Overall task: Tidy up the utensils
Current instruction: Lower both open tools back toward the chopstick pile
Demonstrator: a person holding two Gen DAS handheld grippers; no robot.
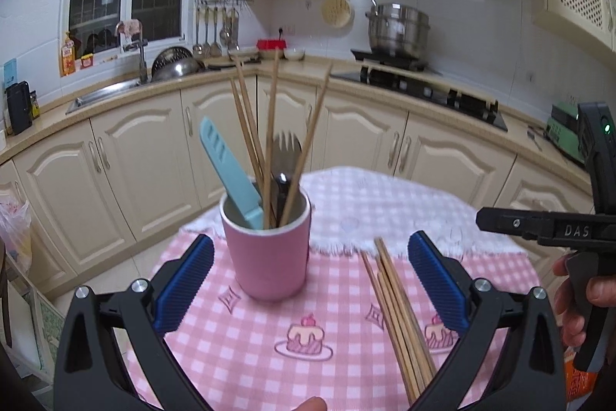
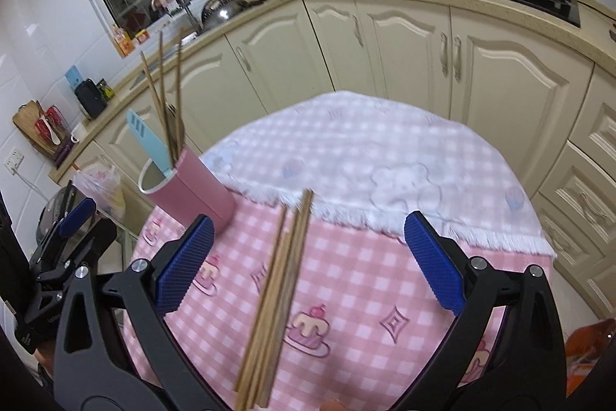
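A pink cup (image 1: 269, 249) (image 2: 192, 191) stands on the pink checked tablecloth (image 1: 269, 345). Inside it are several wooden chopsticks (image 1: 271, 126), a light blue sheathed knife (image 1: 227, 168) and a metal fork (image 1: 285, 156). A bundle of loose chopsticks (image 1: 400, 318) (image 2: 277, 299) lies flat on the cloth to the cup's right. My left gripper (image 1: 310, 280) is open, its blue pads either side of the cup and just short of it. Above the loose bundle my right gripper (image 2: 308, 264) hangs open and holds nothing. Its black body (image 1: 546, 226) shows in the left wrist view, held by a hand (image 1: 593, 291).
A white fringed cloth (image 2: 365, 156) covers the far half of the round table. Cream cabinets (image 1: 154, 156), a sink (image 1: 107, 91) and a gas hob (image 1: 423, 87) with a steel pot (image 1: 396, 29) run along the wall behind. A plastic bag (image 1: 15, 237) hangs at the left.
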